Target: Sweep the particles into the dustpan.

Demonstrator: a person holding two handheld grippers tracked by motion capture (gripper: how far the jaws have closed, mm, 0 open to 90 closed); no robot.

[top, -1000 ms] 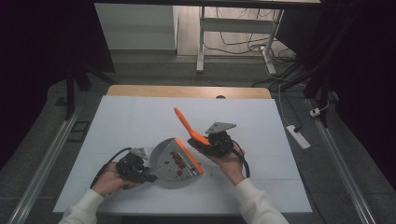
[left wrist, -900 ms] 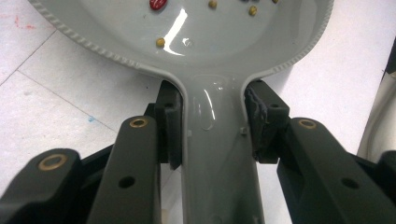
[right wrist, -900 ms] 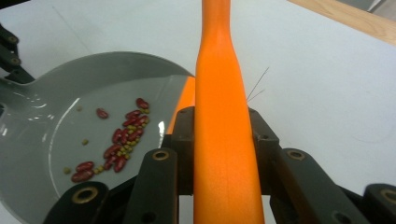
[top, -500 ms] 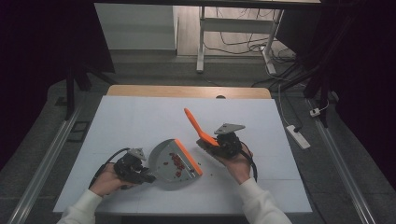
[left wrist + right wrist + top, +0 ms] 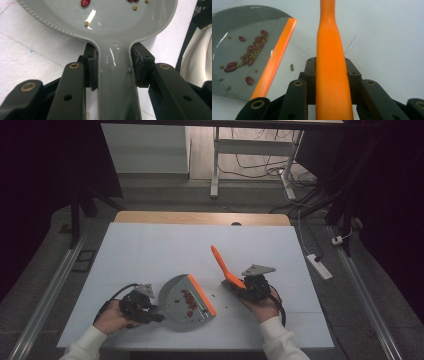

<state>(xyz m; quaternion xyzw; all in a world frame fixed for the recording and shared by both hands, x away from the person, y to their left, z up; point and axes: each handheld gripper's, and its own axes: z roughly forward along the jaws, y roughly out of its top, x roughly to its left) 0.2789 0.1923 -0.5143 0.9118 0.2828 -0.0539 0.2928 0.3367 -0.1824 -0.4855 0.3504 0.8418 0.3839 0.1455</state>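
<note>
A grey dustpan (image 5: 181, 304) with an orange lip (image 5: 202, 295) lies on the white table, red beans (image 5: 189, 300) and small green ones inside it. My left gripper (image 5: 150, 312) is shut on the dustpan's handle (image 5: 116, 82), one pad on each side. My right gripper (image 5: 245, 287) is shut on an orange brush handle (image 5: 220, 261) that slants up and away to the left. In the right gripper view the brush handle (image 5: 331, 67) runs up between the jaws, and the dustpan (image 5: 242, 30) lies to its left with the beans (image 5: 252, 48).
A few loose beans (image 5: 214, 296) lie on the white table (image 5: 150, 250) just past the dustpan's lip; two loose beans (image 5: 291, 66) lie beside the right gripper. A white power strip (image 5: 320, 266) rests on the floor at the right. A desk frame (image 5: 250, 160) stands beyond the table.
The right gripper has carried the brush to the right, away from the dustpan's lip, and lowered it toward the table. The left gripper and dustpan have stayed put.
</note>
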